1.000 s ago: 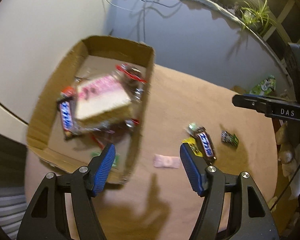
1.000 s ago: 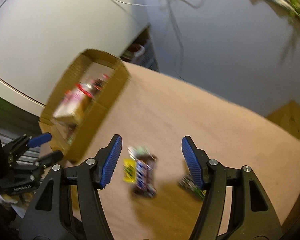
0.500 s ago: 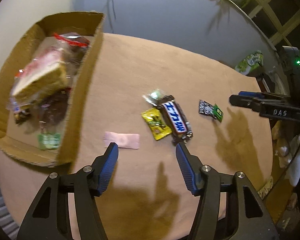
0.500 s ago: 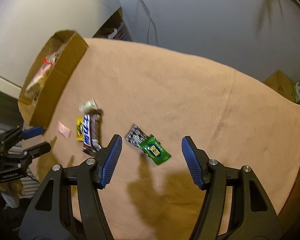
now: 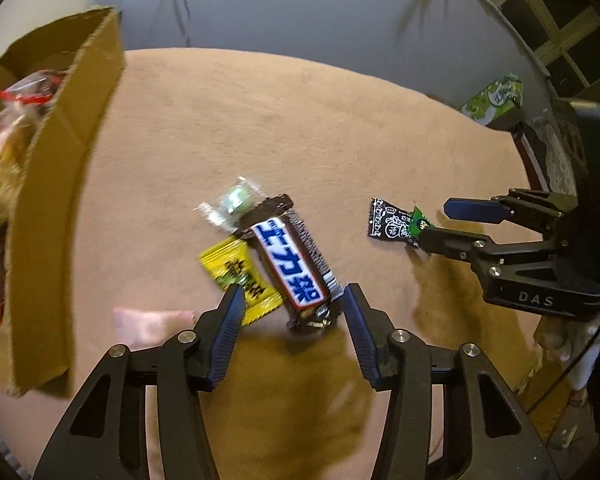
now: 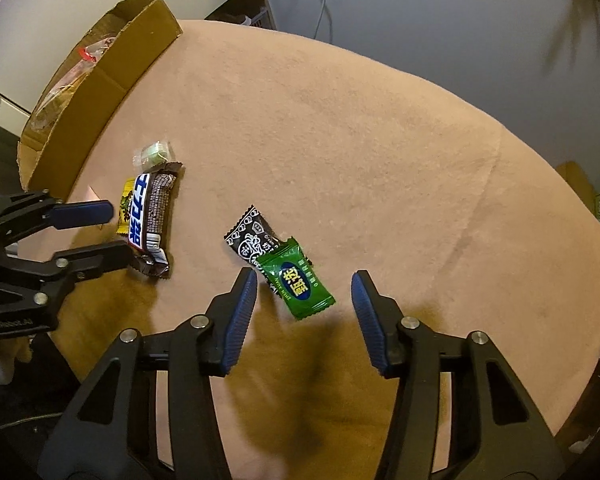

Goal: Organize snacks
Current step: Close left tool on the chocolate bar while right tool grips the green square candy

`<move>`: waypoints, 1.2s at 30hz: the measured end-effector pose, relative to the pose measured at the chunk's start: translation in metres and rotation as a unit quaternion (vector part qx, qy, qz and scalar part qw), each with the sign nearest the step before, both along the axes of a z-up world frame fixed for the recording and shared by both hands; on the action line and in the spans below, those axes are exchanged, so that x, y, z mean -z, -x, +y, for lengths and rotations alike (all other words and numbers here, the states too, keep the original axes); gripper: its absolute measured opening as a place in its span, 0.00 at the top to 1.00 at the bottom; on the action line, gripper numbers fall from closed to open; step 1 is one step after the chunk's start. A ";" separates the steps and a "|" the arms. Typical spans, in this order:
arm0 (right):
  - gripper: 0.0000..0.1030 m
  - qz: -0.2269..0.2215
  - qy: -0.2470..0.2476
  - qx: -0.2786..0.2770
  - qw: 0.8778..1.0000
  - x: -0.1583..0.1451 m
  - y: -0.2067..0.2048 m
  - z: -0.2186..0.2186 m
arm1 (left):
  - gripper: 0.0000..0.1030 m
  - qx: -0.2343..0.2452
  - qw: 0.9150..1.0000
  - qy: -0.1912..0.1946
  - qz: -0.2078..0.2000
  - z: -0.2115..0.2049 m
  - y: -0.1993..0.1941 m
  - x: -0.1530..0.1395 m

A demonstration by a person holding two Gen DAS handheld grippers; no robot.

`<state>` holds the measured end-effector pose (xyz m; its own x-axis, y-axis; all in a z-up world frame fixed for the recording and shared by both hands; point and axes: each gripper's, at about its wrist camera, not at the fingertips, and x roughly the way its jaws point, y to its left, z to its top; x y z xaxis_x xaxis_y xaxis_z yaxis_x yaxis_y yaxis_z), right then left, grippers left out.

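Observation:
A brown chocolate bar [image 5: 296, 264] with a blue-and-white label lies on the tan table, its near end between the open fingers of my left gripper [image 5: 294, 310]. A yellow packet [image 5: 240, 280] lies beside it, a clear wrapped sweet [image 5: 232, 204] behind it and a pink packet [image 5: 152, 320] to the left. In the right wrist view a green candy packet [image 6: 296, 286] lies just ahead of my open right gripper [image 6: 304, 294], overlapping a black patterned packet [image 6: 248, 240]. The bar [image 6: 150, 216] and the left gripper [image 6: 96, 236] show at the left there.
A cardboard box [image 5: 56, 184] holding several bagged snacks stands at the table's left edge; it also shows in the right wrist view [image 6: 112, 80]. A green-and-white box [image 5: 494, 96] sits beyond the table's far right. The table's edge curves close at the right.
Both grippers have moved forward and down toward the table. The left one has closed in on the chocolate bar, the right one on the green packet. Both stay open.

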<state>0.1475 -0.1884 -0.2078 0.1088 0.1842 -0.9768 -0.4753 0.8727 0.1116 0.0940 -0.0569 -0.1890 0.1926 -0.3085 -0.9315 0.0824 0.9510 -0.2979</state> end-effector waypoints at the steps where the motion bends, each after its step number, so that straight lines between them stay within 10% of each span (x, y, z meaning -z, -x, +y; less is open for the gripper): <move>1: 0.53 0.002 -0.001 -0.002 1.000 0.001 0.000 0.001 | 0.53 0.001 1.000 -0.001 0.001 -0.001 -0.001 0.000; 20: 0.75 0.024 0.000 -0.007 1.000 0.015 -0.003 -0.004 | 0.53 0.075 0.996 -0.033 -0.023 -0.038 -0.015 0.004; 36: 0.76 0.009 -0.001 0.007 1.000 0.008 0.006 -0.003 | 0.74 0.078 0.995 -0.050 -0.030 -0.038 -0.013 0.010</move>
<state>0.1416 -0.1915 -0.2161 0.0938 0.1838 -0.9785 -0.4604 0.8794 0.1211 0.1070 -0.0947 -0.1990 0.2064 -0.2449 -0.9473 0.2453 0.9502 -0.1922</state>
